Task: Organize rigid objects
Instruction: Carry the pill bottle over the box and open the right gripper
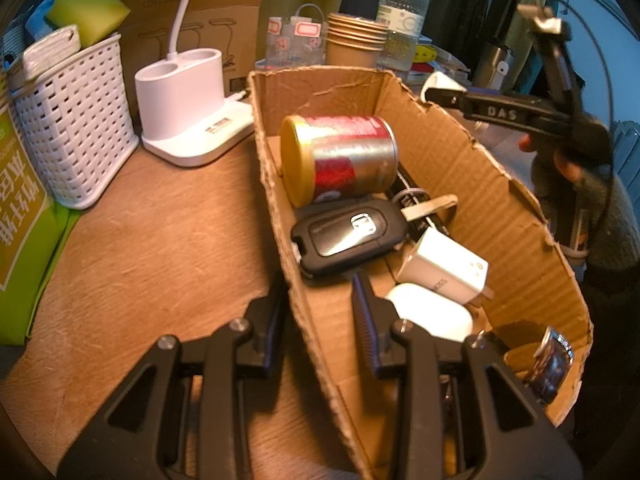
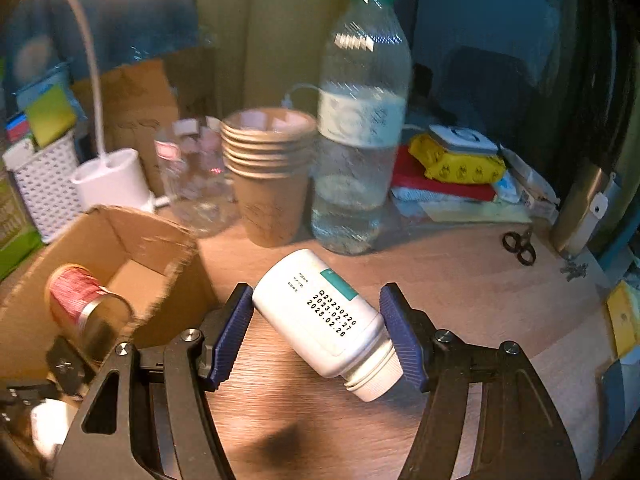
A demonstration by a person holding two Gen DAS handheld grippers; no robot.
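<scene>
A torn cardboard box (image 1: 460, 160) lies on the wooden table. It holds a red and gold can (image 1: 340, 158) on its side, a black car key (image 1: 344, 234), a white charger (image 1: 446, 266), a white oval item (image 1: 432, 314) and a small dark jar (image 1: 550, 364). My left gripper (image 1: 320, 312) straddles the box's left wall, one finger outside and one inside, closed on it. My right gripper (image 2: 320, 328) is shut on a white pill bottle (image 2: 326, 324), held tilted above the table. The box (image 2: 120, 240) and can (image 2: 86, 304) lie to its left.
A white basket (image 1: 76, 128), a white lamp base (image 1: 188, 108), stacked paper cups (image 2: 268, 168), a water bottle (image 2: 360, 128), a yellow pack (image 2: 456, 160), small scissors (image 2: 520, 246) and a green package (image 1: 20, 220) stand around the table.
</scene>
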